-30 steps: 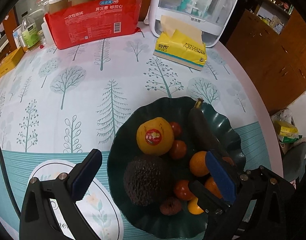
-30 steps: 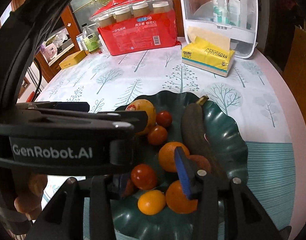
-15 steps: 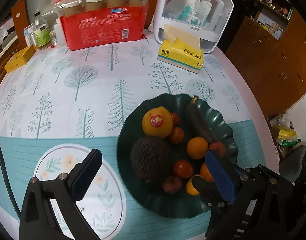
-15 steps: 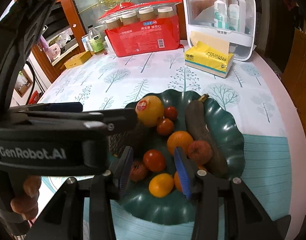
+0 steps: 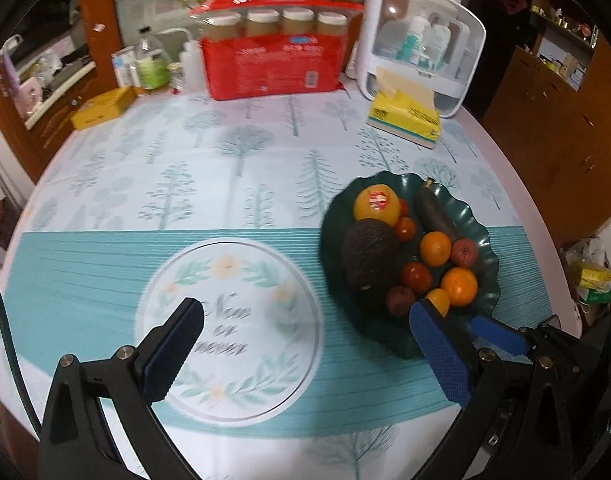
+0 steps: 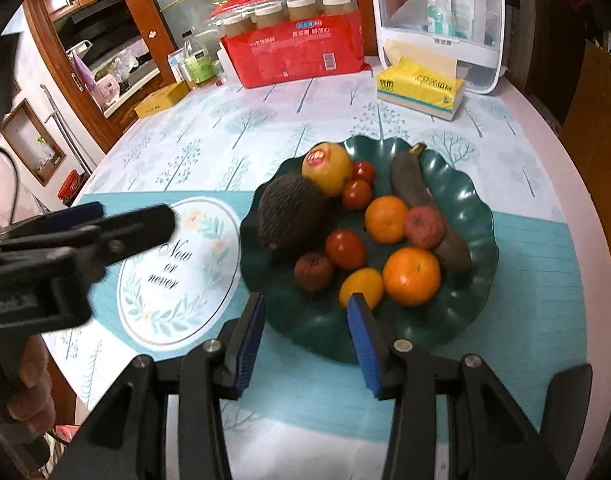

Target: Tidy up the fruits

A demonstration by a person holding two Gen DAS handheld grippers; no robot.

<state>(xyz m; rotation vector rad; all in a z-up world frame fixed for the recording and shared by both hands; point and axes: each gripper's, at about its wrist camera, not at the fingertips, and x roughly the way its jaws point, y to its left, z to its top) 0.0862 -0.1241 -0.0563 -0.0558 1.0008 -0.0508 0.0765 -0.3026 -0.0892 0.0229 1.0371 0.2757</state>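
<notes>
Left wrist view: the left gripper hangs above the desk with its blue-padded fingers spread wide and nothing between them. Beneath the gap lies a round floral emblem printed on the cloth. The dark green plate sits at 3 o'clock from the emblem, just beyond the right-hand finger tip. It holds all the fruit: a yellow apple with a red sticker at 11 o'clock, a dark rough-skinned avocado at 9 o'clock, a blackened banana at 1 o'clock, two oranges, several small tomatoes near the centre. At the far edge of the desk, 12 o'clock, stand a red package and a white storage box, with a yellow tissue pack just in front of the box.

Right wrist view: the right gripper is poised at the plate's near rim, 6 o'clock, fingers parted and empty. The apple, avocado, banana, oranges and tomatoes all rest inside the plate, touching one another. The left gripper shows blurred at 9 o'clock, over the emblem. The tissue pack lies at 12 o'clock beyond the plate
</notes>
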